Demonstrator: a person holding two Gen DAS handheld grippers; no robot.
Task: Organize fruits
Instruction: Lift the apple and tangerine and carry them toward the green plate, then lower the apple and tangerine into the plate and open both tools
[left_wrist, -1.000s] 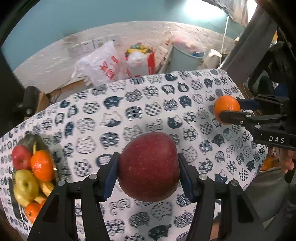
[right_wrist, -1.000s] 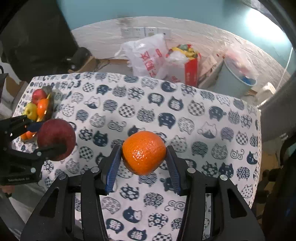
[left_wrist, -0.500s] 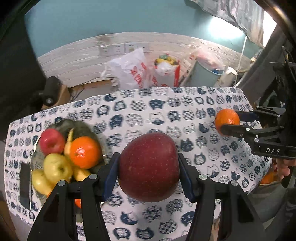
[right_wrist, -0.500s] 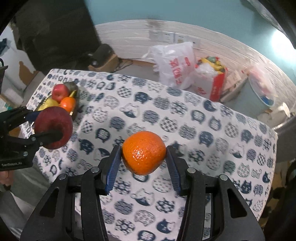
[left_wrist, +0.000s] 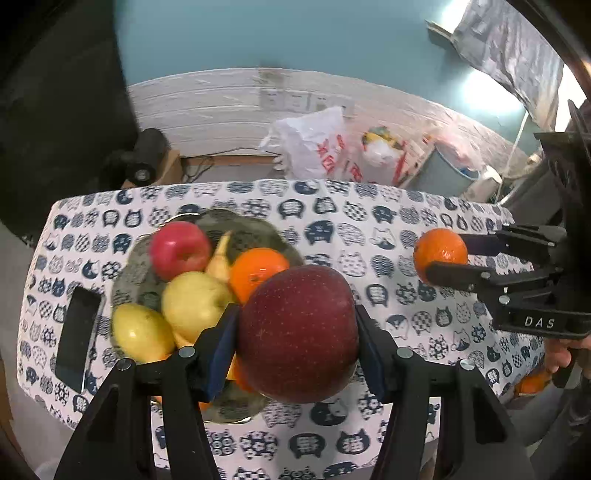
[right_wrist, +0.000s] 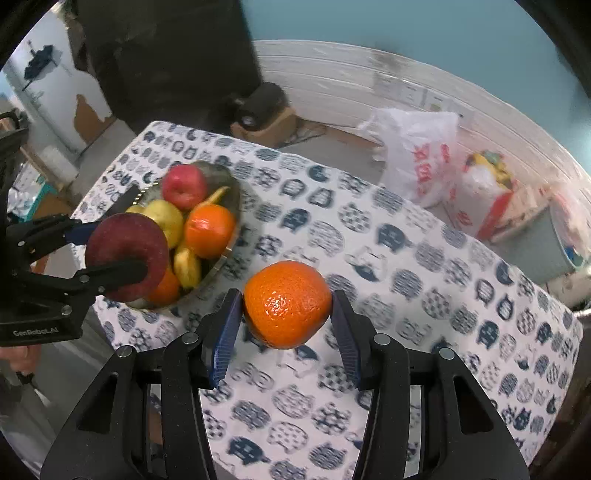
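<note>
Over the near edge of the fruit bowl (left_wrist: 133, 266), the left gripper (left_wrist: 297, 334) clamps a dark red apple (left_wrist: 297, 332), blue pads pressed on both sides, fruit off the table. Right gripper (right_wrist: 287, 310) closed on an orange (right_wrist: 287, 309), held above the cat-print tablecloth (right_wrist: 424, 280), to the right of the bowl. From the left wrist view the right gripper (left_wrist: 443, 264) sits at about 3 o'clock of the apple with its orange (left_wrist: 439, 251) sideways between the fingers. From the right wrist view the left gripper (right_wrist: 122, 254) is at 9 o'clock of the orange, apple (right_wrist: 127, 254) over the bowl's (right_wrist: 229, 177) near side.

Bowl sits toward the left end of the table. Inside: a bright red apple (left_wrist: 179, 249) at 12 o'clock, an orange fruit (left_wrist: 256, 271) at 3 o'clock, a yellow-green apple (left_wrist: 194, 302) in the middle, a yellow pear-like fruit (left_wrist: 142, 332) at 8 o'clock, more orange pieces partly hidden under the held apple. Dark phone (left_wrist: 75, 334) flat on the cloth just left of the bowl, at its 9 o'clock. White plastic bag (left_wrist: 314, 147) on the floor past the table's far edge, 12 o'clock. Part of a hand (left_wrist: 561, 354) shows behind the right gripper.
</note>
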